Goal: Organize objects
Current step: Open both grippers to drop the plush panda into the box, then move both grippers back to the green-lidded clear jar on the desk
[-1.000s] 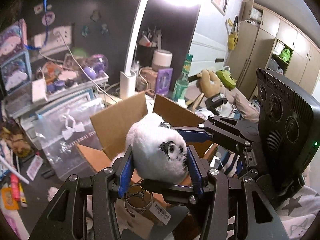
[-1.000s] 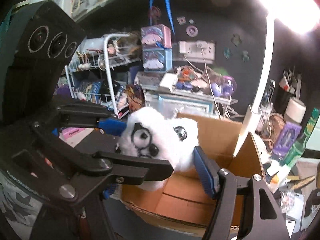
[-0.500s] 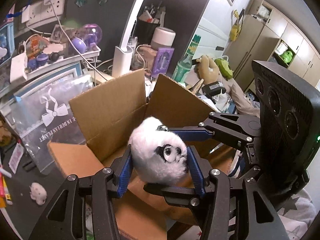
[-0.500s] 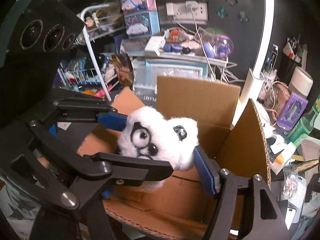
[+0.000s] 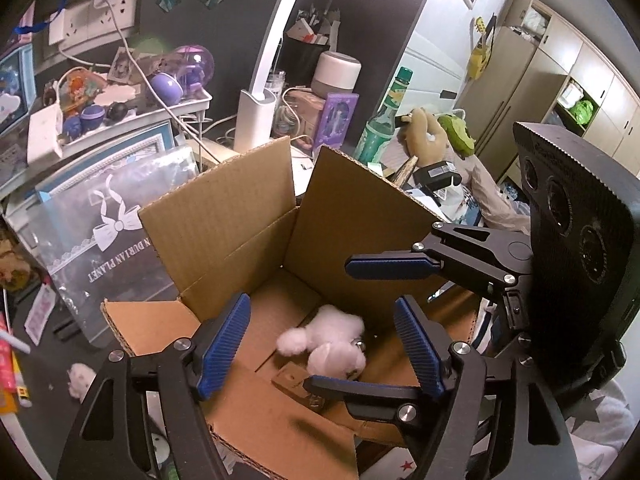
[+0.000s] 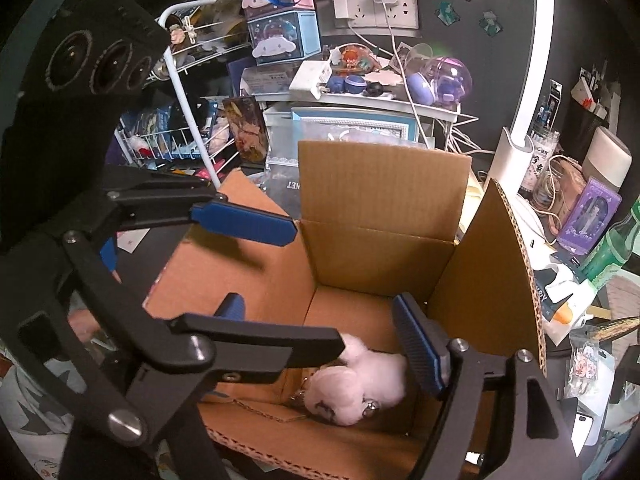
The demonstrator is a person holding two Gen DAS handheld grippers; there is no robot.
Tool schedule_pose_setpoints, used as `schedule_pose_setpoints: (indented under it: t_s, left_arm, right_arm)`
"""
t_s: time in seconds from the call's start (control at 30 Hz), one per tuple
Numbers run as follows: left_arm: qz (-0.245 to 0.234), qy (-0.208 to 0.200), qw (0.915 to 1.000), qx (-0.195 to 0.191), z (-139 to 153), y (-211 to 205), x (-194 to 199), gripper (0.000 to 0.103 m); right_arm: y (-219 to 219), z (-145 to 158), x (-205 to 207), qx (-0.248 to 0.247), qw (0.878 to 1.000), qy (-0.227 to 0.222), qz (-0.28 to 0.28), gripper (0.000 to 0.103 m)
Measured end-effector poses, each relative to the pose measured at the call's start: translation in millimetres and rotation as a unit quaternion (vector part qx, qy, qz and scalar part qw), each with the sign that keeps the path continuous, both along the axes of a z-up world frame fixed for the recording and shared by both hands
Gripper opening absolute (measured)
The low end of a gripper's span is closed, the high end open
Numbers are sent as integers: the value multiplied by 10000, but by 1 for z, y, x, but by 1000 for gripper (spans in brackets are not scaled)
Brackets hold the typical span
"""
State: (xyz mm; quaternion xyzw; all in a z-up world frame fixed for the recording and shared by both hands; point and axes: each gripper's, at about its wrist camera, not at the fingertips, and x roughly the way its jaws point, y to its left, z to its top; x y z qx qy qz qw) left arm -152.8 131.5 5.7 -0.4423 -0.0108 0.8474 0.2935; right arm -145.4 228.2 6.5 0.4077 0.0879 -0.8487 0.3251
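Both claws hang spread over the open box with nothing between their pads: the left gripper (image 5: 320, 340) and the right gripper (image 6: 320, 328) have just been opening, and the white plush toy (image 5: 332, 344) lies free on the cardboard floor below them. In the left wrist view the toy sits just past the centre of the box floor, towards five o'clock, blurred, next to a small brown piece I cannot identify. In the right wrist view it (image 6: 360, 388) shows at six o'clock, partly hidden by the left gripper's lower finger.

Around it stands the cardboard box (image 5: 224, 220), flaps upright at twelve and two o'clock. Outside, a second small white fluffy thing (image 5: 80, 376) lies on the dark desk at eight o'clock; a green bottle (image 5: 380, 124) stands at one o'clock.

As I judge it, the risk lies in pulling out: a finger could catch an upright flap and drag the light box, or sweep the crowded desk and tip the bottle.
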Motion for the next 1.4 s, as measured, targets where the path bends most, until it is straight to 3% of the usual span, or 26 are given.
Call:
schedule_pose_setpoints:
  t_s: [0.23, 0.6, 0.7, 0.83, 1.13, 1.4]
  left_arm:
    - [12, 195, 9998, 85, 14, -6, 12, 73]
    - [197, 744, 9967, 268, 42, -40, 46, 74]
    - [319, 997, 9943, 212, 47, -54, 60, 81]
    - [480, 1191, 9914, 253, 51, -77, 77, 82]
    - [1028, 1474, 9833, 275, 43, -138, 119, 83]
    - [1699, 1401, 9750, 291, 2, -196, 150, 87]
  right_arm:
    - [0, 6, 5, 55, 9998, 188, -56, 74]
    - [-13, 32, 39, 138, 9953, 953, 3, 74]
    - [-20, 38, 49, 124, 9942, 1062, 64, 74]
    - [-34, 43, 59, 119, 9935, 1122, 170, 74]
    - [-85, 47, 92, 26, 9894, 1235, 759, 74]
    - [-139, 22, 122, -60, 9832, 1008, 1518, 74]
